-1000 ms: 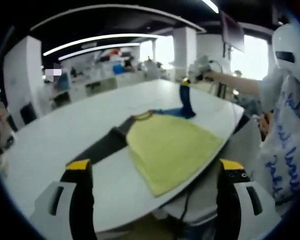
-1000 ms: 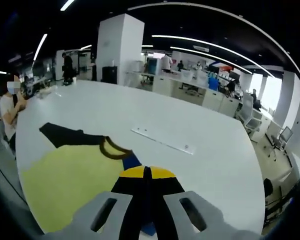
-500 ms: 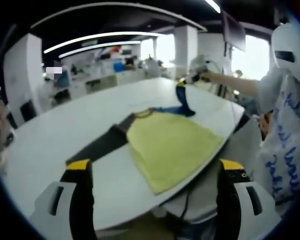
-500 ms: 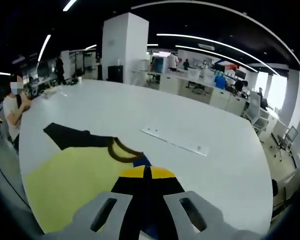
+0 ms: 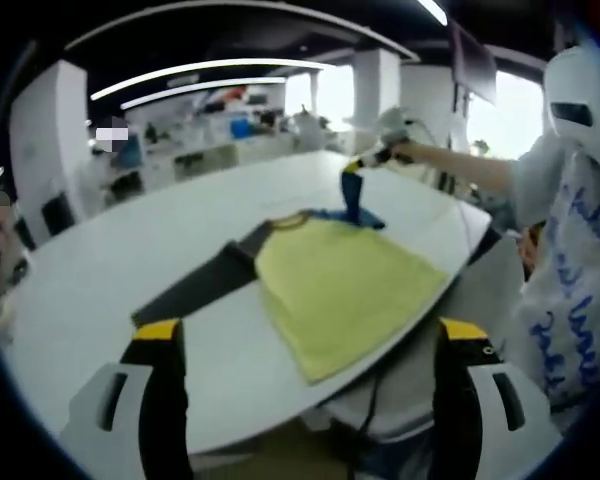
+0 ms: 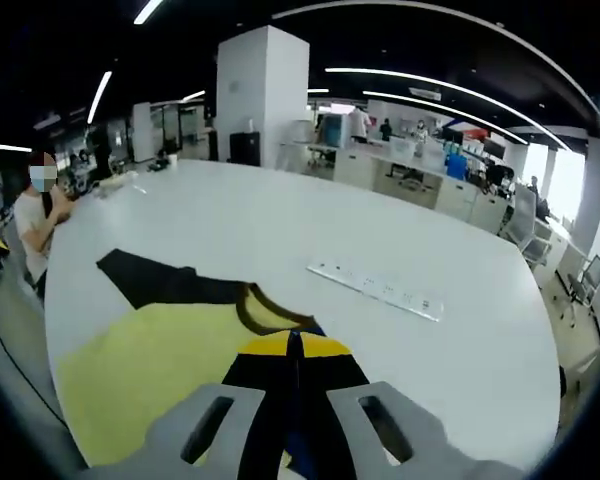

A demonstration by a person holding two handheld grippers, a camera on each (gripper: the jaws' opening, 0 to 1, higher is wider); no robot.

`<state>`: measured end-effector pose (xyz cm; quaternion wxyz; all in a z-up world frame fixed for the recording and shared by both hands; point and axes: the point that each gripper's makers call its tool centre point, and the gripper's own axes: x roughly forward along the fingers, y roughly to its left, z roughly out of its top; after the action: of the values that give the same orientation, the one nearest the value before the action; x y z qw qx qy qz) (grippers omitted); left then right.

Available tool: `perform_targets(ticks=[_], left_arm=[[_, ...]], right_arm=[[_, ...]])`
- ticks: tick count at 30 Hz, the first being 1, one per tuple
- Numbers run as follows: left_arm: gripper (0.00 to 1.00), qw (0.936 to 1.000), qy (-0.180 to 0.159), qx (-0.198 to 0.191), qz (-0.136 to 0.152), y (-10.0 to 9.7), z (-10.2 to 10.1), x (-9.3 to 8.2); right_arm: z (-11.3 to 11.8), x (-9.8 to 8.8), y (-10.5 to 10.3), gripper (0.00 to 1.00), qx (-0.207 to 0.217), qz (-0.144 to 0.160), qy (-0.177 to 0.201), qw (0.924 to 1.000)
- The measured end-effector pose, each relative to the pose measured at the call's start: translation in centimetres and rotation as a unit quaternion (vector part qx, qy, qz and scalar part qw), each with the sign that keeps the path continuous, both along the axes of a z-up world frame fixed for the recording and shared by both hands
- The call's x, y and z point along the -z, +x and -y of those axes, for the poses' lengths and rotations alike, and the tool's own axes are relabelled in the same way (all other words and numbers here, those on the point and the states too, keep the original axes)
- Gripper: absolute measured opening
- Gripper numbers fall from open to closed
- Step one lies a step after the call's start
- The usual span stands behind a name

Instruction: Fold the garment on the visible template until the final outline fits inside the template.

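The white table (image 5: 100, 290) fills most of both views, with the shirt (image 5: 350, 285) spread flat near the edge by the person, yellow body uppermost and one dark sleeve (image 5: 195, 290) stretched out across the tabletop. In the right gripper view the shirt (image 6: 150, 365) lies just ahead of the jaws, its brown collar (image 6: 270, 310) close to their tips, and a pale strip (image 6: 375, 290) rests apart from it further along the table. The right gripper (image 5: 355, 170), seen from the left gripper view, lifts the blue sleeve (image 5: 352, 205) clear of the table, its jaws clenched on the cloth, probably to swing it in over the yellow body. The left gripper (image 5: 305, 340) hangs back from the table edge with jaws released and wide apart, grasping nothing, likely waiting for its side of the fold
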<state>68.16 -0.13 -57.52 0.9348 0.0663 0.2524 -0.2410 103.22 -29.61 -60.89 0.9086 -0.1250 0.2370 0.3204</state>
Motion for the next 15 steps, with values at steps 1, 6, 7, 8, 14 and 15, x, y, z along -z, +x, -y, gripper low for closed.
perform_targets(ticks=[1, 6, 7, 8, 14, 15], left_arm=[[0.99, 1.0, 0.0, 0.0, 0.0, 0.0, 0.0, 0.0], [0.99, 1.0, 0.001, 0.002, -0.002, 0.0, -0.1, 0.1], [0.99, 1.0, 0.001, 0.002, -0.003, 0.0, -0.1, 0.2], [0.99, 1.0, 0.001, 0.002, -0.004, 0.0, -0.1, 0.2], [0.98, 1.0, -0.003, 0.001, -0.006, 0.0, -0.2, 0.3], [0.99, 1.0, -0.004, 0.001, -0.006, 0.0, -0.2, 0.3]], right_arm=[[-0.2, 0.0, 0.0, 0.01, -0.001, 0.0, 0.0, 1.0], [-1.0, -0.4, 0.1, 0.01, -0.008, 0.002, 0.006, 0.9999], [-1.1, -0.4, 0.1, 0.01, -0.009, 0.002, 0.007, 0.9999], [-1.4, -0.6, 0.1, 0.01, -0.011, 0.003, 0.008, 0.9999], [-2.5, -0.4, -0.3, 0.01, -0.024, -0.002, 0.007, 0.9997], [-2.7, -0.4, -0.4, 0.01, -0.026, -0.002, 0.007, 0.9996]])
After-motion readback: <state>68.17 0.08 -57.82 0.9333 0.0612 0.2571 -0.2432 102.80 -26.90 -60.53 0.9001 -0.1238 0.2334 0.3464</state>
